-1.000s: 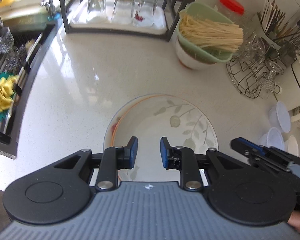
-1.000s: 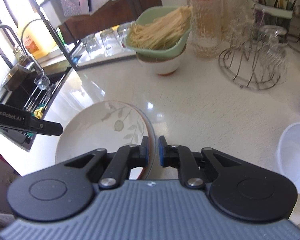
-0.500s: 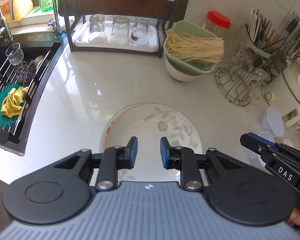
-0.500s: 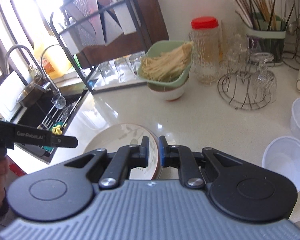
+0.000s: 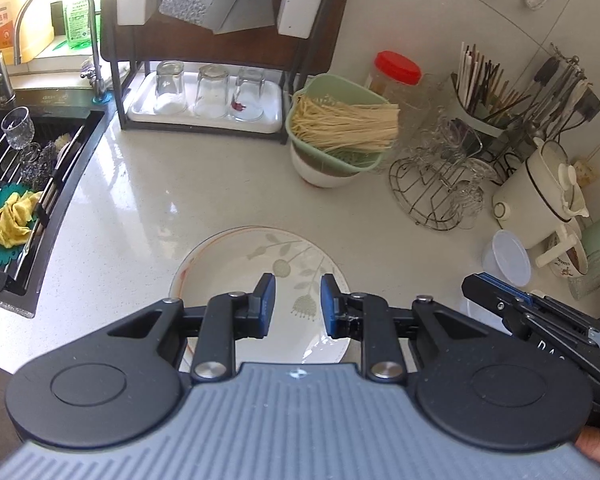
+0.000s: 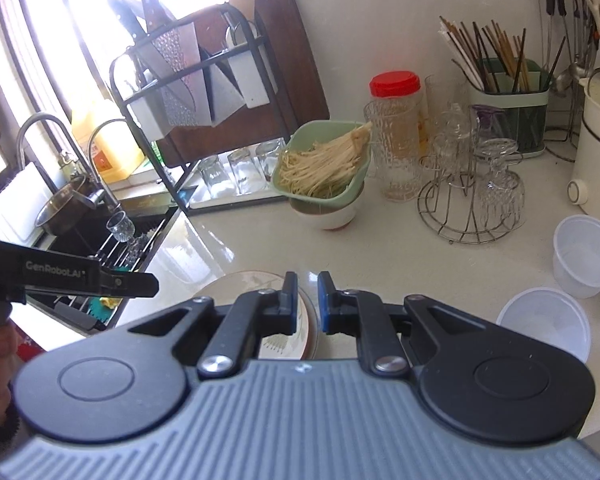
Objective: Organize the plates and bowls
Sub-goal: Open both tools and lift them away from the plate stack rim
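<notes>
Plate (image 5: 260,280) lies flat on counter (image 5: 148,200), near its front edge, under both tools. Left gripper (image 5: 297,304) hangs above plate centre, jaws partly open, empty. Right gripper (image 6: 308,302) at plate's right rim, jaws a narrow gap apart; rim shows between them, but grip or clearance — cannot tell. Likely rim chosen for lifting.

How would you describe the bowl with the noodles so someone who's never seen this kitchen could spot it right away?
Start at the dark rack standing against the back wall with a white tray of upturned glasses under it. Just right of that tray, beside the red-lidded jar, sits a white bowl with a pale green strainer basket nested on top. It is the only dish holding a bundle of pale dry noodles.
</notes>
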The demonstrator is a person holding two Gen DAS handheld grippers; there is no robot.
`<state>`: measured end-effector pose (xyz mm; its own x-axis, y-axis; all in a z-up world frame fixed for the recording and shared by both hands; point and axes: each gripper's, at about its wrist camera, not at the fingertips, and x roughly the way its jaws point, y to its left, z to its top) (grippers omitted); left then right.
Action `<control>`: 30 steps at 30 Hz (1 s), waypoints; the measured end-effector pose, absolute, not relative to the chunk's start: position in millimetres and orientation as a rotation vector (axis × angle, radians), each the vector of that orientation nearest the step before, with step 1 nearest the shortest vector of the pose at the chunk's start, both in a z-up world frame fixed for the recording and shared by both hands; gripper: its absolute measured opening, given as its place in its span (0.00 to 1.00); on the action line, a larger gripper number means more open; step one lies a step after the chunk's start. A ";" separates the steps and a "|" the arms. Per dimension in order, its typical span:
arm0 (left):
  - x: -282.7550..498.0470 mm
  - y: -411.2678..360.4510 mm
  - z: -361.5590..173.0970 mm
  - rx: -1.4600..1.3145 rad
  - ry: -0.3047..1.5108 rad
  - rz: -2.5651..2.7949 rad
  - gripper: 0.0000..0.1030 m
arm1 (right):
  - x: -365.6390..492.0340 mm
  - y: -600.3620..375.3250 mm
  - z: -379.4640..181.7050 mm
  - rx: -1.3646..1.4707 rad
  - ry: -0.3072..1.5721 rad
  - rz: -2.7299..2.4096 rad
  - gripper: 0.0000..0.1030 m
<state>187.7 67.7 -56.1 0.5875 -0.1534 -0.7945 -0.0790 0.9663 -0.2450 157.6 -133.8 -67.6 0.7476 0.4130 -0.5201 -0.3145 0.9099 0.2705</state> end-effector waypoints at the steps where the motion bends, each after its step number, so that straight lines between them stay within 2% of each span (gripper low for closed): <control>1: 188.2 66.5 -55.7 -0.263 0.946 -0.048 0.26 | 156.9 -135.1 -67.6 0.172 0.605 0.392 0.13; 30: 247.7 94.0 -59.9 -0.185 0.927 -0.286 0.26 | 164.5 -123.2 -58.4 0.210 0.624 0.146 0.14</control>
